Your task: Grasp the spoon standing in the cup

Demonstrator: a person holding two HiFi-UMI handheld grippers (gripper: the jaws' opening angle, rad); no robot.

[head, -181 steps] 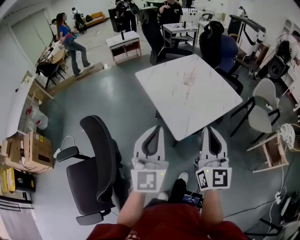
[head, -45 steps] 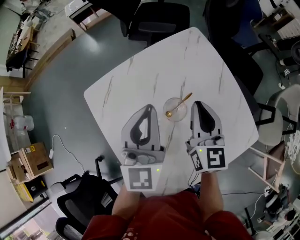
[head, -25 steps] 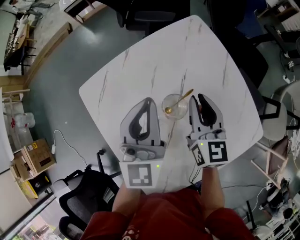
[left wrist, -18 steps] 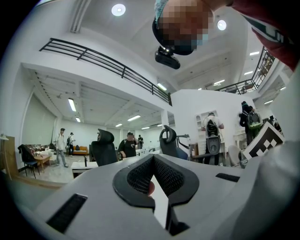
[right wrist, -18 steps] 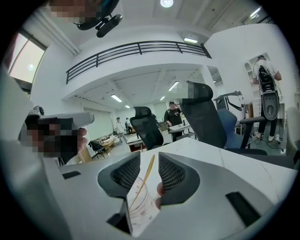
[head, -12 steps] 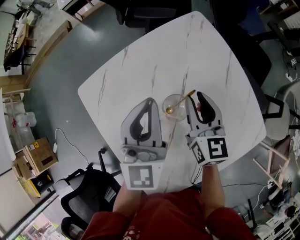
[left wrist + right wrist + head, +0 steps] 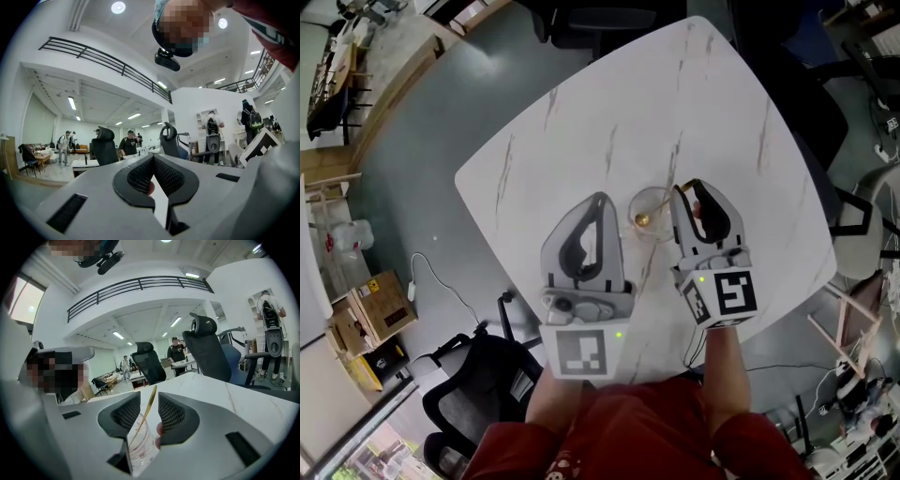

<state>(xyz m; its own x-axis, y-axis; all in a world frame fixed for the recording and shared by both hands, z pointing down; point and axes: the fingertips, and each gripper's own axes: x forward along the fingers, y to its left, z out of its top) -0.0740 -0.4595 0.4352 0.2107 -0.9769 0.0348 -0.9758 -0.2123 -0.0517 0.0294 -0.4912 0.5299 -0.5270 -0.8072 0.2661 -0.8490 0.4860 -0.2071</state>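
- Centre of the head view: a white marble table (image 7: 609, 103), set cornerwise over a grey floor.
- Just right of centre on it: a clear glass cup (image 7: 651, 202) with a gold spoon (image 7: 644, 219) inside, bowl down, handle slanting toward the upper right.
- Immediately right of the cup: the right gripper (image 7: 688, 189), tips up by the handle's upper end.
- Seen from the right gripper view: jaws a narrow way apart, the spoon (image 7: 142, 416) handle rising through the gap with a sliver of space on either side, not pinched.
- Low in that same gap, close to the camera: the cup (image 7: 143, 448), upright on the table.
- Left of the cup, near but apart from it: the left gripper (image 7: 598, 200), pointing toward the top of the frame.
- Seen from the left gripper view: jaws closed tip to tip, with no spoon or cup between them.
- Lower left of the head view: a black office chair (image 7: 478, 394) on the floor.
- At the left edge: a cardboard box (image 7: 375, 305).
- Bottom centre: red sleeves (image 7: 619, 441) behind both grippers.
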